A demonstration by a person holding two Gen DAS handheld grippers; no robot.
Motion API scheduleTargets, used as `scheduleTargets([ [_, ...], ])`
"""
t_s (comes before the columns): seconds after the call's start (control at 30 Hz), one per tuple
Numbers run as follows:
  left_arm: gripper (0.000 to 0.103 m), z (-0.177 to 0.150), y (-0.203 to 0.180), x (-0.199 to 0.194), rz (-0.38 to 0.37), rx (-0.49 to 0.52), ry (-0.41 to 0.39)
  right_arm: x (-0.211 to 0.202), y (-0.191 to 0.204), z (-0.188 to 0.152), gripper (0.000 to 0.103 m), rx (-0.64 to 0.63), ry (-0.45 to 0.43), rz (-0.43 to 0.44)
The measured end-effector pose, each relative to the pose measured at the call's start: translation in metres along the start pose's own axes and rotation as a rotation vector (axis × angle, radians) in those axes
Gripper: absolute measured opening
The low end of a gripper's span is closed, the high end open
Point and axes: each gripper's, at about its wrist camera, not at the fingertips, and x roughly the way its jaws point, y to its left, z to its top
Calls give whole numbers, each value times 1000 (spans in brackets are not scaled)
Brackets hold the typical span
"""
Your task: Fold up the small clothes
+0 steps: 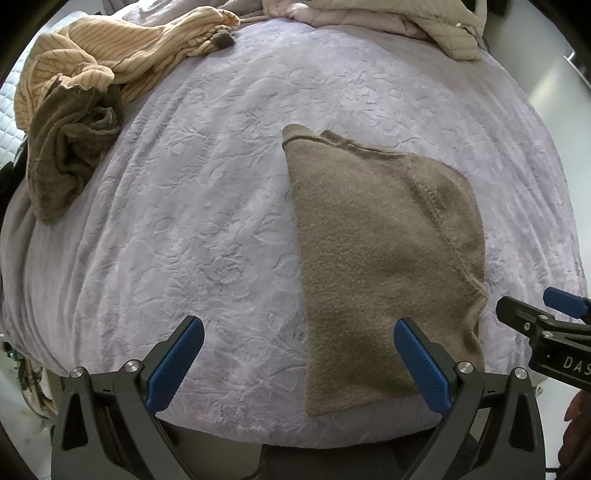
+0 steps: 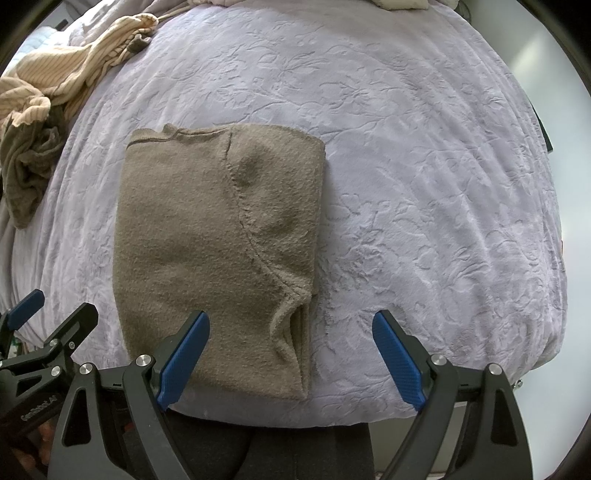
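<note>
Folded olive-brown knit sweater (image 2: 218,236) lying flat on the lilac embossed bedspread (image 2: 424,184), ribbed collar edge toward 12 o'clock, hem toward 6 o'clock near the blanket's front edge. Sleeve seam curving down the right half, layered folded edges stacked at about 5 o'clock of the garment.

Left gripper (image 1: 299,365) released, blue pads spread wide, hovering above the bedspread at the near edge; right-hand pad (image 1: 421,369) over the sweater's (image 1: 384,258) lower right portion, left-hand pad over bare blanket (image 1: 184,221). Nothing between the pads. Whether a pad touches the fabric: cannot tell.

Right gripper (image 2: 291,358) likewise released, jaws wide apart, empty; its left-hand pad (image 2: 183,362) over the sweater's lower edge, the other pad over bare bedspread at about 4 o'clock of the garment. Seen also in the left wrist view at 3 o'clock, at the frame edge just beside the sweater's right border.

Well apart from the sweater, at 10 o'clock: heap of unfolded clothes, a beige striped garment (image 1: 122,48) over a crumpled dark olive garment (image 1: 62,147). At 12 o'clock, on the far edge of the bed, a pale quilted jacket (image 1: 406,18). Dark trousers of the person (image 2: 295,454) at 6 o'clock below the bed edge.
</note>
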Motion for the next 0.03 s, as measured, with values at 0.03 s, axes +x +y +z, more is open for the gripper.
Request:
scheduleTargets([
  [0.03, 103, 0, 0, 0, -2, 3, -1, 0, 0, 0, 92, 0, 1, 0],
])
